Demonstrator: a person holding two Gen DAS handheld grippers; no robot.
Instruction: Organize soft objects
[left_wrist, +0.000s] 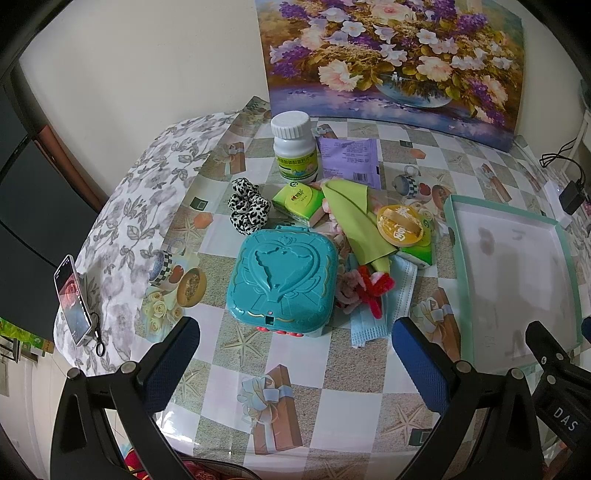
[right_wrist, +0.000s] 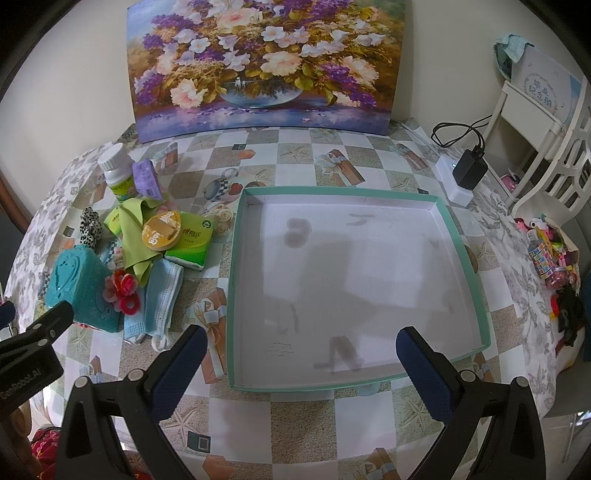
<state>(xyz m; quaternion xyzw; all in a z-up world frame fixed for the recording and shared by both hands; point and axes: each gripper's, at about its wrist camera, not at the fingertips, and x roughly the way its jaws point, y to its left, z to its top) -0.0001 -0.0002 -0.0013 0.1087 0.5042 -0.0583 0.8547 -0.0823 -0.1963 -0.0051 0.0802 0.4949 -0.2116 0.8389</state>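
A pile of items lies on the table left of an empty teal-rimmed box lid (right_wrist: 448, 236), also in the left wrist view (left_wrist: 453, 218). The soft things are a black-and-white scrunchie (left_wrist: 246, 208), a green cloth (left_wrist: 356, 221), a blue face mask (left_wrist: 384, 302), red and pink pipe-cleaner flowers (left_wrist: 364, 288) and tissue packs (left_wrist: 297, 201). In the right wrist view I see the mask (right_wrist: 160, 295), cloth (right_wrist: 135, 236) and scrunchie (right_wrist: 90, 230). My left gripper (left_wrist: 295, 343) is open and empty, just short of a teal plastic case (left_wrist: 282, 277). My right gripper (right_wrist: 301, 354) is open and empty over the lid's near edge.
A white pill bottle (left_wrist: 295, 147), a purple sachet (left_wrist: 351, 158) and a round yellow tin (left_wrist: 400, 225) share the pile. A flower painting (right_wrist: 266, 62) leans on the back wall. A phone (left_wrist: 72, 299) stands at the left edge. A charger (right_wrist: 469, 170) and toys (right_wrist: 550, 258) sit at the right.
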